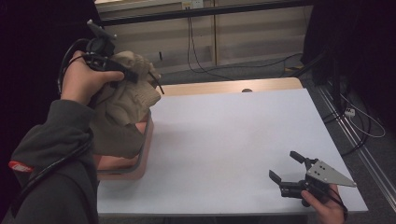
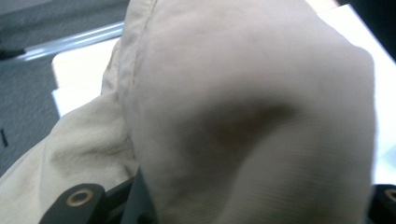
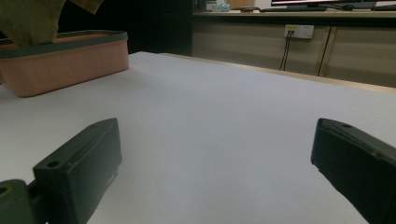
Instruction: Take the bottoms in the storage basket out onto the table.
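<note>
Left gripper (image 1: 140,77) apparently clamped on beige cloth (image 1: 123,112) above pink basket (image 1: 145,149) at desk's left edge, right gripper (image 1: 286,167) jaws apart near front right corner.

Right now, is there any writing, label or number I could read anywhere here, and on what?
None can be read.
Red tag on the grey sleeve: too blurred to tell if it bears text.
White wall sockets: no legible marking.
Beige cloth, pink tub: plain.

The right gripper (image 3: 212,172) is resting low over the white table (image 3: 224,121), its two black jaws standing wide apart with nothing between them. A pink basket (image 3: 65,60) is sitting at far left (beige cloth (image 3: 32,18) hanging above it).
</note>
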### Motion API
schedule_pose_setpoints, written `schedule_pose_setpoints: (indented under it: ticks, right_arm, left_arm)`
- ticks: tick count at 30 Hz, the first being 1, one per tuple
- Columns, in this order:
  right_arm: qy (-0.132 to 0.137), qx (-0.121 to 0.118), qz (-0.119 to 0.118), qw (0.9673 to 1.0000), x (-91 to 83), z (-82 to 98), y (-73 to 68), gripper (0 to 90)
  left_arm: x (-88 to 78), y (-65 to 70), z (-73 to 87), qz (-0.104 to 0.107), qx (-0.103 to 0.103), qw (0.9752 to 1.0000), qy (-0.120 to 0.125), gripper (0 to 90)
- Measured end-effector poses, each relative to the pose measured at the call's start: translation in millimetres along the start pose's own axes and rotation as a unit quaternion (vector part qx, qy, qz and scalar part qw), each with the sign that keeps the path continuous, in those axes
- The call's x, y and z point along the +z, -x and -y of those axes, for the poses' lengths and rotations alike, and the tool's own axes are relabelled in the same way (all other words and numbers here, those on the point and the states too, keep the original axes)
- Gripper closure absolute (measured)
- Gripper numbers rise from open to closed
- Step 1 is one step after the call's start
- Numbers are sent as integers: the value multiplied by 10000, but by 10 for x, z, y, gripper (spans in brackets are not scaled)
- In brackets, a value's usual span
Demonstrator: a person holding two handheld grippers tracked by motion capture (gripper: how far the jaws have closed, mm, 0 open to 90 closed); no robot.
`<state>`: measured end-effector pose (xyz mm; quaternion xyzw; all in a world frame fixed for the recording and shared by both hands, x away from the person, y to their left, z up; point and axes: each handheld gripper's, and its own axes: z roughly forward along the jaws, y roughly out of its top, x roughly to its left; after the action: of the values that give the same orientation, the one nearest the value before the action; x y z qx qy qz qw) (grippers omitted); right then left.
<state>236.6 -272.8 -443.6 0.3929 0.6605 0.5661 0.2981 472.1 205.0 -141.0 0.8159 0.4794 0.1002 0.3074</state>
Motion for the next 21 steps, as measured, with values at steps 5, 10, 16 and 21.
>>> schedule_pose_setpoints:
  ticks: [5, 10, 16, 21]
  right_arm:
    - [-11, 9, -7, 10000, 1, 0, -1, 11]
    - [2, -1, 1, 10000, -11, -1, 0, 11]
    - [11, 17, -1, 10000, -15, -2, 5, 11]
    - [7, -4, -21, 10000, -12, -4, -2, 11]
  left_arm:
    - [-22, 297, -182, 283, 203, 9993, 168, 679]
    - [63, 552, -290, 568, 359, 9974, 253, 678]
    - [132, 838, -409, 784, 577, 9946, 363, 679]
    - [185, 1066, -486, 1032, 722, 9907, 510, 679]
